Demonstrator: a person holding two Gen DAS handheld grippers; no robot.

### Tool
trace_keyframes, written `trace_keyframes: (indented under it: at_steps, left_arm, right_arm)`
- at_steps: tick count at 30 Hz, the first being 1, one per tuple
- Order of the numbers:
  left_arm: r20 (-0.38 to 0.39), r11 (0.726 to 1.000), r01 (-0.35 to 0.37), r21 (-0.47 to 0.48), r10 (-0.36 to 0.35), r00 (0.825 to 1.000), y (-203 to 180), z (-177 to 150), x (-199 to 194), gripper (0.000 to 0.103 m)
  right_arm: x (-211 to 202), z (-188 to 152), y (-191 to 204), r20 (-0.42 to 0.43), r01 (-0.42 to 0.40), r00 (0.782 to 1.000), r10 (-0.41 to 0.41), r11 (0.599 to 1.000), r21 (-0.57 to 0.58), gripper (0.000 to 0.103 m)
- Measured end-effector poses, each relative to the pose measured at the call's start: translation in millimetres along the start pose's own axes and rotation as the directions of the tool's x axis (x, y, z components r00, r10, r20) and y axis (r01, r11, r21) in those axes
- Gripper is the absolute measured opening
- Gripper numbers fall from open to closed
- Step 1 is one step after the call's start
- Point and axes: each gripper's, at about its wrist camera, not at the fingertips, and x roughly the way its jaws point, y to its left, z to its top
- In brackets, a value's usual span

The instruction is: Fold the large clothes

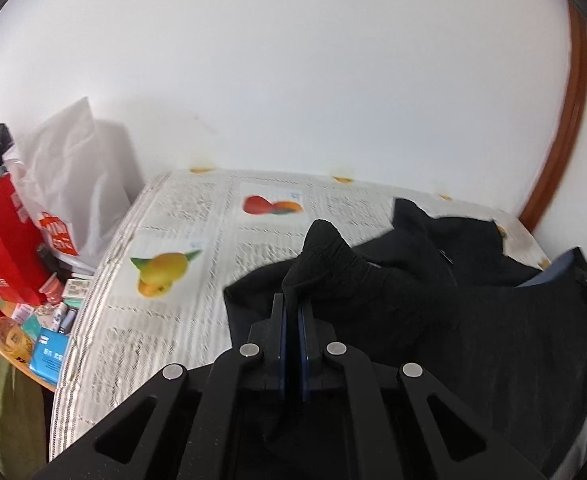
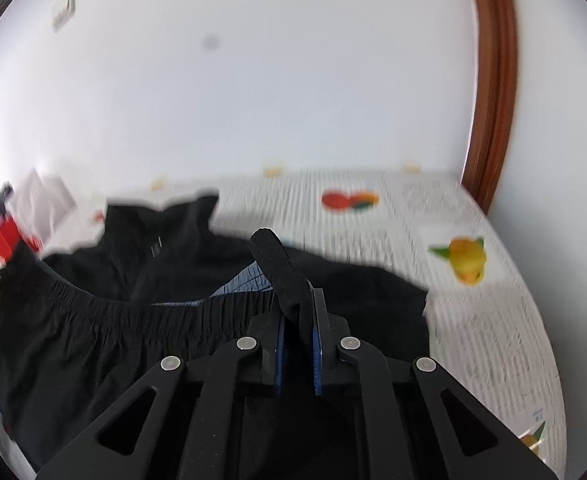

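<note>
Black cloth is pinched tight in both claws: the left claw (image 1: 292, 304) and the right claw (image 2: 298, 308) each grip the jacket (image 1: 433, 292). The jacket hangs over the fruit-print bed (image 1: 165, 240).

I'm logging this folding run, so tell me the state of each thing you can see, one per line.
Left claw: shut on the black garment's ribbed hem.
Right claw: shut on the same hem.
Black garment: bunched and unfolded on the bed, hem held up, blue lining showing.
Zipper: partly open at the collar.
Bed cover: spread flat.
White plastic bag: upright, crumpled.
</note>
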Motion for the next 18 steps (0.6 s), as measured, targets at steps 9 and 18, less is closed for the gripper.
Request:
trace_keyframes:
  at_steps: [9,18]
  left_arm:
    - [-0.066,0.995,-0.089,0.051,0.092,0.994,-11,-11,50,0.005]
    - [-0.123,0.996,-0.073,0.050,0.079,0.989,-10,-15,65,0.013]
  right_arm:
    - [56,-7,-3,-0.074,0.129,0.989,-0.125,0.991,0.041,0.010]
    - [79,-15,-6,-0.153,0.202,0.968,-0.196,0.979,0.021,0.028]
